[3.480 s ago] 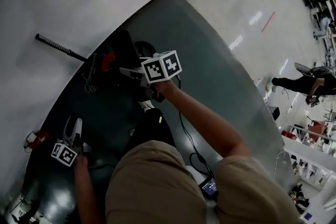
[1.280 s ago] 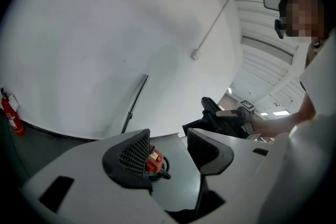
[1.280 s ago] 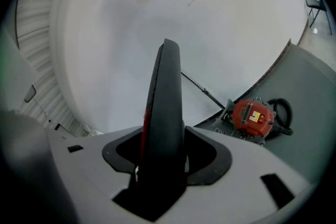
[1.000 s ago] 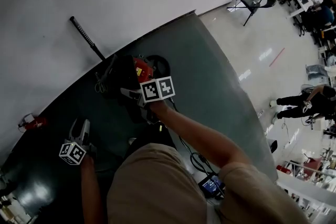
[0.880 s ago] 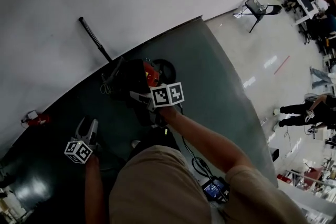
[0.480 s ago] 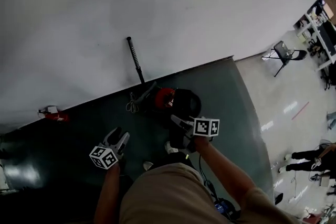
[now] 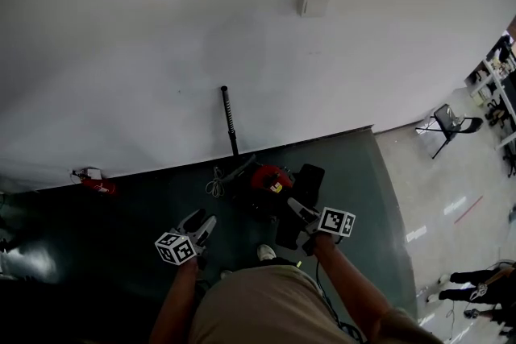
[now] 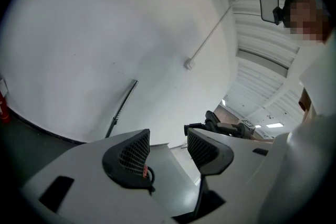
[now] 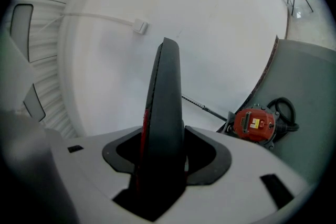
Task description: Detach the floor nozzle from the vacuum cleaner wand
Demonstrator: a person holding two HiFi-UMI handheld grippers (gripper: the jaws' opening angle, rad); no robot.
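Black floor nozzle [image 9: 164,92] clamped in right gripper [image 9: 165,155] jaws; left gripper [image 8: 168,152] jaws apart.

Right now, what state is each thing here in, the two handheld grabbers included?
left gripper: open, nothing between its jaws.
right gripper: shut on the floor nozzle.
floor nozzle: held up, apart from the wand.
wand: leaning against the white wall.
vacuum body: resting on the dark floor.
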